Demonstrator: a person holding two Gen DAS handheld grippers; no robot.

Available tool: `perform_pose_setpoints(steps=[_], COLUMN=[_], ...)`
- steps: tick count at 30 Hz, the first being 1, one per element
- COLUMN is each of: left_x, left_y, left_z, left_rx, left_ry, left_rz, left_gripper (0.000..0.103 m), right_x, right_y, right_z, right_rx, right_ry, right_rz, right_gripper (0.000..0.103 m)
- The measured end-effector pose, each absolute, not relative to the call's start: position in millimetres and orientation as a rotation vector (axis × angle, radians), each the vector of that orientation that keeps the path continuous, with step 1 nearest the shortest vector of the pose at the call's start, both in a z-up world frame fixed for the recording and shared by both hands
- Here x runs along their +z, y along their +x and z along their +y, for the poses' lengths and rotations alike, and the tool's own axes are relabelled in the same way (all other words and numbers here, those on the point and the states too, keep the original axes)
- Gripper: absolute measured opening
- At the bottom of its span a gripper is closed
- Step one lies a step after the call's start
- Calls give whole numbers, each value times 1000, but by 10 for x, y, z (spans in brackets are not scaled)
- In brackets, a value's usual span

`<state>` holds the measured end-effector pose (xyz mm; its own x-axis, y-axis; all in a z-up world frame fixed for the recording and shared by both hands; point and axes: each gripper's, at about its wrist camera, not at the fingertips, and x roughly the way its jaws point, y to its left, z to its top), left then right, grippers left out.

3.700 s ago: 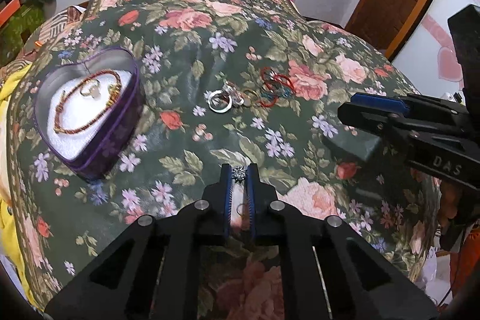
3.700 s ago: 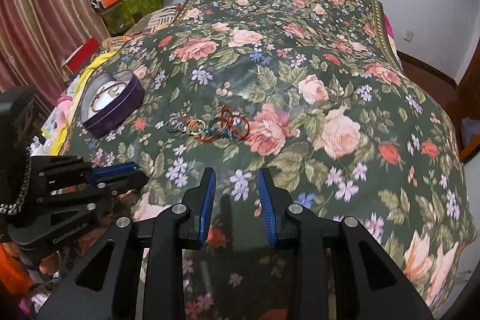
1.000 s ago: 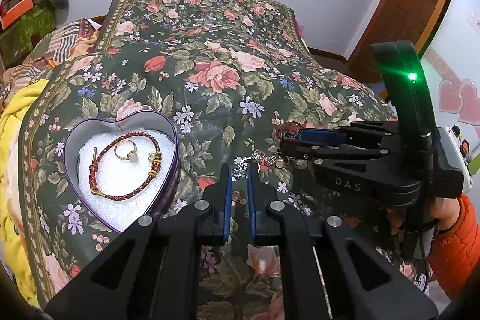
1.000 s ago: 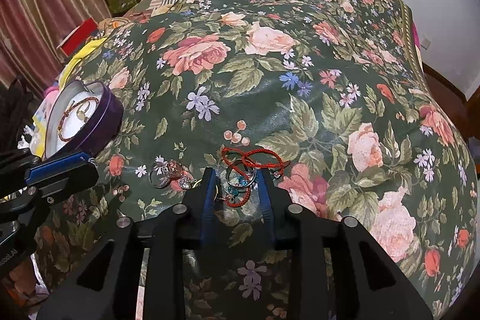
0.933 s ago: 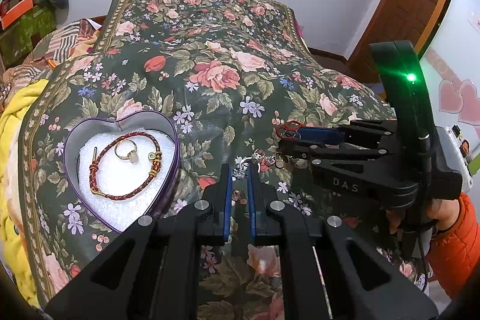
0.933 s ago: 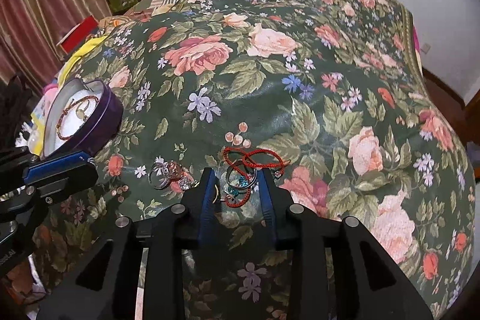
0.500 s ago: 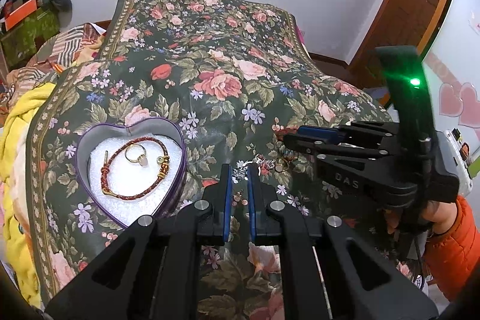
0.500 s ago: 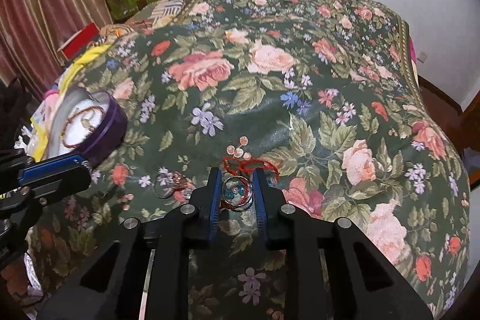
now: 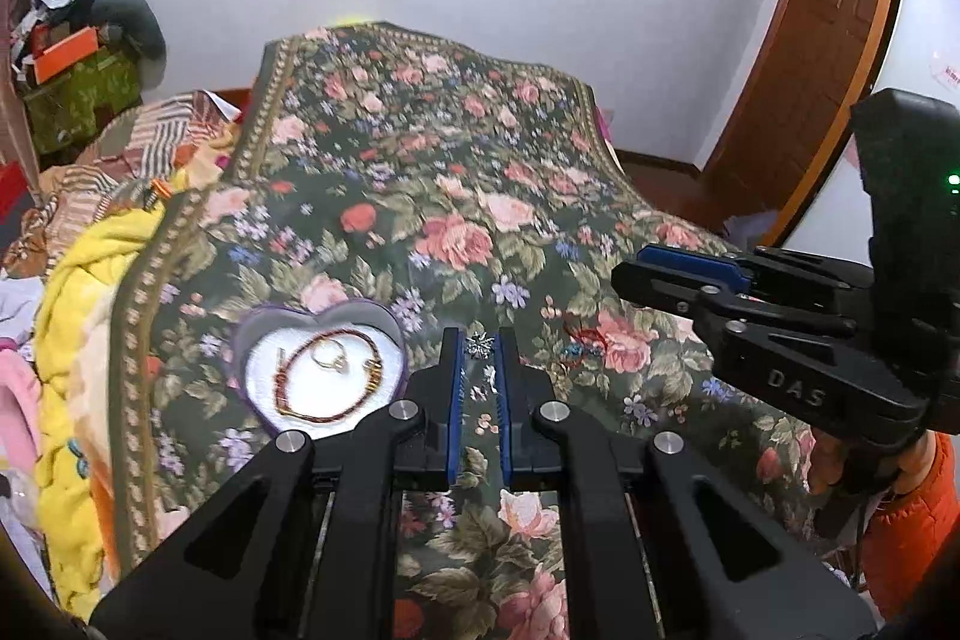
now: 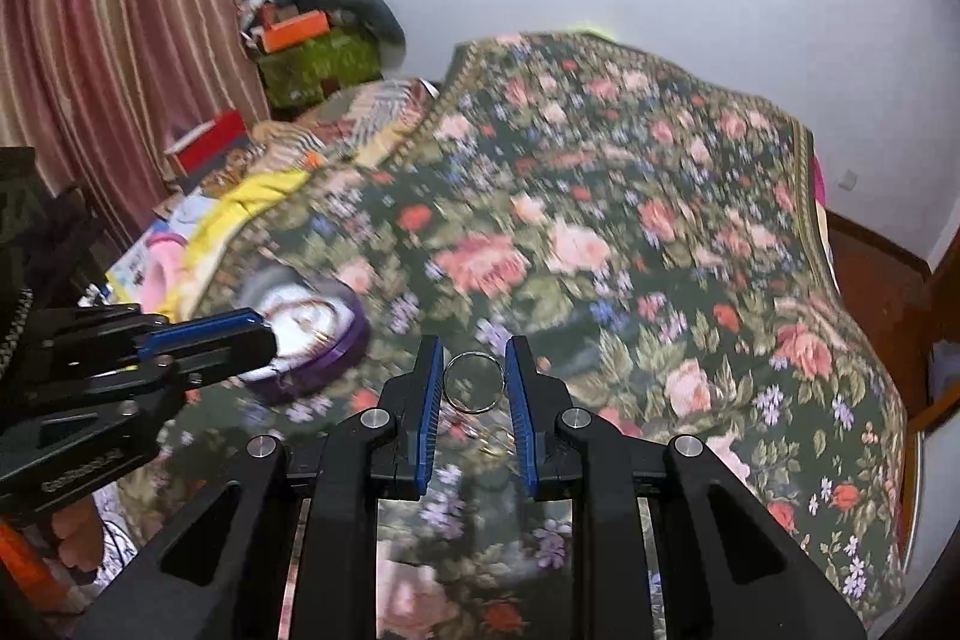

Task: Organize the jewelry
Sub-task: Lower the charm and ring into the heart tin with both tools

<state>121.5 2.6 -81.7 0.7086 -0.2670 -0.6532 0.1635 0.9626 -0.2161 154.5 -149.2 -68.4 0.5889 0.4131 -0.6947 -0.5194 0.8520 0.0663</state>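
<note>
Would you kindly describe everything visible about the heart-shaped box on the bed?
The heart-shaped box is a lidless tin with purple walls and a white lining, resting flat on the floral bedspread near its left edge. Inside lie a red-brown corded bracelet with gold fittings and, within its loop, a gold ring. Neither tool touches it; the left tool hangs just right of it.

Both wrist views high over floral bedspread (image 9: 456, 196)
</note>
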Motion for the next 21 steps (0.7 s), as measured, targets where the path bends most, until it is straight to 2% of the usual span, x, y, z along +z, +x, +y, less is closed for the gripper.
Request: perform_pose_setpoints(steps=[10,21], left_x=[-551,-521], left_y=[1026,1045], left_z=[412,832], left_rx=[-155,-91], left_ry=[-160,-196], left_rz=[678,651], left_gripper=[8,8], right_x=[-438,-552], right_y=[1379,1386], right_z=[-1148,-701], right_rx=[633,713], right_ry=[-133,-147], right_rz=[692,705], right_gripper=[19,19])
